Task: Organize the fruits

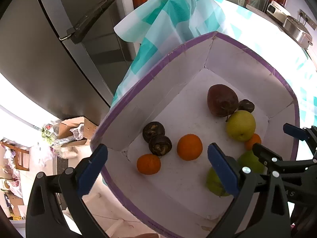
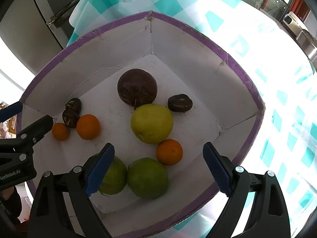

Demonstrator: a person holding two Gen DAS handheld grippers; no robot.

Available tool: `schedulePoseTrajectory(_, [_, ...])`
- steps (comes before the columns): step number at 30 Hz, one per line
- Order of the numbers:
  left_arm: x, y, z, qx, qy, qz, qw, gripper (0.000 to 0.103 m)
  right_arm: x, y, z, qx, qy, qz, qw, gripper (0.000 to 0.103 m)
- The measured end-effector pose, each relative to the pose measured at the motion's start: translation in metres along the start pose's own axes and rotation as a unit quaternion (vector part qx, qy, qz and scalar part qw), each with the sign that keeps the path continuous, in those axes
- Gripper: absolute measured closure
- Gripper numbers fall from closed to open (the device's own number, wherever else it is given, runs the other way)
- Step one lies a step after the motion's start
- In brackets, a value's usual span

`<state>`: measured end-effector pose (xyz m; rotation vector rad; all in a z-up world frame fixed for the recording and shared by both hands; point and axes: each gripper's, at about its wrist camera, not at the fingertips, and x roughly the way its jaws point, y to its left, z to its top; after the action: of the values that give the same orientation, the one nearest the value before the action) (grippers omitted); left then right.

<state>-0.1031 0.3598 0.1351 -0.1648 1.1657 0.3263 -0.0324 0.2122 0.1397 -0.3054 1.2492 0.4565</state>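
White box [image 2: 178,45] — oranges [image 2: 88,127], green apples [image 2: 147,177] (mixed), dark fruit [image 2: 137,87]

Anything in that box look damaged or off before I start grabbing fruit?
Nothing spilled. The large dark red fruit looks blemished, with dark streaks on its skin. The box has cracked, creased inner walls and a split far corner. The tablecloth is bunched up behind the box. Both grippers are open and empty.
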Motion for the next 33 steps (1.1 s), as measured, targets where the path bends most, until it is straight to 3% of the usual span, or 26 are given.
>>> schedulePoseTrajectory(17, [-0.005,-0.006,0.0,-0.005,-0.006,0.004,1.0,0.002,0.002,-0.001,-0.003,-0.025,-0.001,0.003,1.0,0.015])
schedulePoseTrajectory(25, [-0.005,-0.004,0.0,-0.009,0.002,-0.013,0.9999,0.002,0.003,0.002,-0.004,-0.036,0.003,0.0,0.999,0.015])
schedulePoseTrajectory(30, [0.004,-0.002,-0.005,0.0,0.017,-0.014,0.9998,0.002,0.006,0.013,-0.011,-0.042,-0.002,-0.025,0.999,0.014])
schedulePoseTrajectory(33, [0.007,-0.004,-0.006,0.01,0.004,-0.008,0.9999,0.002,0.008,0.021,-0.016,-0.051,-0.005,-0.039,0.998,0.013])
